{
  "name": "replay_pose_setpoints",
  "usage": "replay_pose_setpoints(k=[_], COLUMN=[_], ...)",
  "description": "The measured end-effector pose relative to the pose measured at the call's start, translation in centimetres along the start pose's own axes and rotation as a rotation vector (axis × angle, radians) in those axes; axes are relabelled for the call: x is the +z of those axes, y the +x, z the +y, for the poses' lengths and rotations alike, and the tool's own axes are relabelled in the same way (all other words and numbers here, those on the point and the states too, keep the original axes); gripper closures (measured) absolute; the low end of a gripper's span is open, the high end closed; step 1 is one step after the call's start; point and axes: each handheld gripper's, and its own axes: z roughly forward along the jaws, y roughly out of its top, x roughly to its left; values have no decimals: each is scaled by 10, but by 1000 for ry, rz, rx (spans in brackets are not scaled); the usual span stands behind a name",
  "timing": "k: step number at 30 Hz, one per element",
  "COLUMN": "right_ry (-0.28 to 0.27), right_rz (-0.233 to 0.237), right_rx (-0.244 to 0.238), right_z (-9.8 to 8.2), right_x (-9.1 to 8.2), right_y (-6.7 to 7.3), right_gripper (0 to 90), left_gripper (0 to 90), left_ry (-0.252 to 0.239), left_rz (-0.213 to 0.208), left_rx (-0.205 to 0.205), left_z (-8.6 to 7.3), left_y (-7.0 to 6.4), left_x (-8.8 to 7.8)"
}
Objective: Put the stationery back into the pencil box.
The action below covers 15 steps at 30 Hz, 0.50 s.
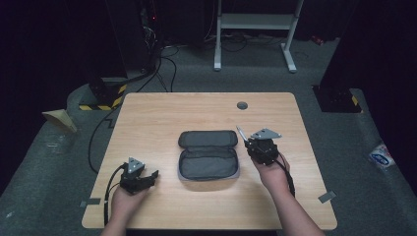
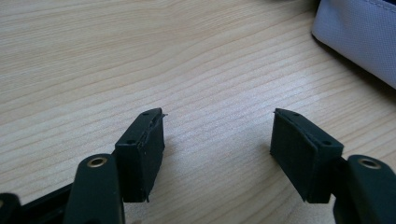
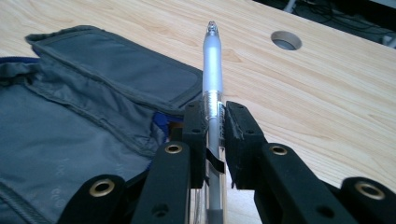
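Note:
A grey pencil case [image 1: 208, 154] lies open in the middle of the wooden table [image 1: 162, 113], its flap folded back toward the far side. My right gripper [image 1: 250, 143] is just right of the case and is shut on a silver pen [image 3: 212, 79], whose tip points up and away past the case's flap [image 3: 116, 65]. My left gripper [image 1: 153, 175] rests low over the table's near left part, open, with bare wood between its pads [image 2: 142, 149]. A corner of the grey case [image 2: 359, 32] lies at the upper right of the left gripper view.
A round cable hole [image 1: 242, 105] sits in the table near its far edge. Beyond the table stand a white metal frame [image 1: 255, 29] and cables on the carpeted floor. Tape marks [image 1: 326, 196] sit by the table's near corners.

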Motion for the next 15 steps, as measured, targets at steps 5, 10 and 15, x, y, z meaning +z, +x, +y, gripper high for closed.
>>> replay_pose_setpoints(k=[5,10,15], right_ry=[-11,-4,-4], right_rz=[19,42,67], right_rx=[-29,-51,-66], right_z=[3,3,5], right_x=[0,4,8], right_y=[7,16,24], right_gripper=[785,785,785], left_gripper=[350,350,350], left_ry=[0,-2,-3], left_rz=[-1,1,1], left_rx=[0,-1,-2], left_z=[0,0,0], left_y=[0,0,0], left_x=[0,0,0])
